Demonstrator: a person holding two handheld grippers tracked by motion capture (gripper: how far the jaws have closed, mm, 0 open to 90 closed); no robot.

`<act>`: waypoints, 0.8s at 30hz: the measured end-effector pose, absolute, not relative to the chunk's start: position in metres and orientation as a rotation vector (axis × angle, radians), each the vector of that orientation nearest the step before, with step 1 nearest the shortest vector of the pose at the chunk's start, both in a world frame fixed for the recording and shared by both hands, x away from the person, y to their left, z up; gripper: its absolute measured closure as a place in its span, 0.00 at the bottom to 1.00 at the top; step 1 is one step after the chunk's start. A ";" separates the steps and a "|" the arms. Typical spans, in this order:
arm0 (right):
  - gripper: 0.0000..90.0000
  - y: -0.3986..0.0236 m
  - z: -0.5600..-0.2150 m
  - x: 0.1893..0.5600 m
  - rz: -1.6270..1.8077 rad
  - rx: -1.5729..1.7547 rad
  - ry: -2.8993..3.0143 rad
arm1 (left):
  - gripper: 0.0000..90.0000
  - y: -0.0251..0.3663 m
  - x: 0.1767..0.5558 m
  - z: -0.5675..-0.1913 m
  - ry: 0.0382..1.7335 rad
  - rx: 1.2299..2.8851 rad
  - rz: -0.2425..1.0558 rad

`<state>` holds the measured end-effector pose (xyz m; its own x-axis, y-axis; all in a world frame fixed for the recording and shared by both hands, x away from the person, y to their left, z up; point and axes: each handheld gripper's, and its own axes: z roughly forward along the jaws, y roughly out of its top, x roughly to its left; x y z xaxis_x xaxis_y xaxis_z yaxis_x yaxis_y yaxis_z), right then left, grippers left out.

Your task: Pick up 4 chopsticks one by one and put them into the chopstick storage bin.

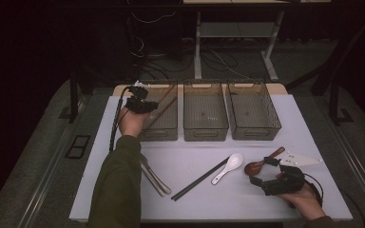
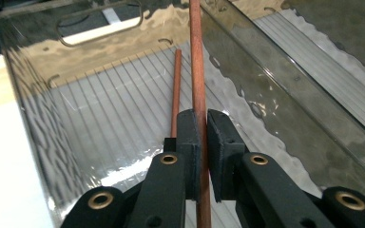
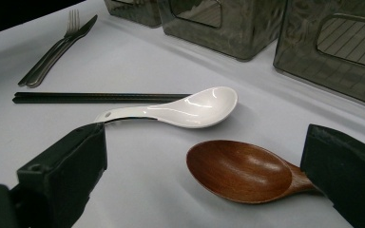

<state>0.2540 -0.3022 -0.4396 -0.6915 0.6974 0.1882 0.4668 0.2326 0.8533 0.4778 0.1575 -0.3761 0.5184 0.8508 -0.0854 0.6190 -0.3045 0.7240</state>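
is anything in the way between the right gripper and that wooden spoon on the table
Nothing visible. The right gripper has its jaws open, and the wooden spoon lies on bare table between them, handle near one jaw. The white spoon lies farther off, apart.

High view: above near edge of table [image 1: 195, 199], looking forward and down, far off. Left gripper view: close, looking along jaws into left bin [image 2: 100, 95], also in high view [image 1: 164, 133]. Right gripper view: low over table, facing white spoon [image 3: 190, 107], shared with high view [image 1: 229, 166].
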 end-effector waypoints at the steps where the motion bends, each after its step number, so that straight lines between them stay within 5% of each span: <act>1: 0.02 -0.302 -0.440 0.254 1.443 1.099 2.273 | 0.92 0.157 0.478 -0.377 1.195 2.046 0.411; 24: 0.02 -0.303 -0.439 0.254 1.443 1.101 2.270 | 0.83 0.160 0.482 -0.381 1.257 2.023 0.407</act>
<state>0.2539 -0.3030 -0.4393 -0.6896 0.6991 0.1888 0.4677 0.2309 0.8532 0.4820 0.1602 -0.3815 0.4771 0.8733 -0.0986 0.6496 -0.2749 0.7088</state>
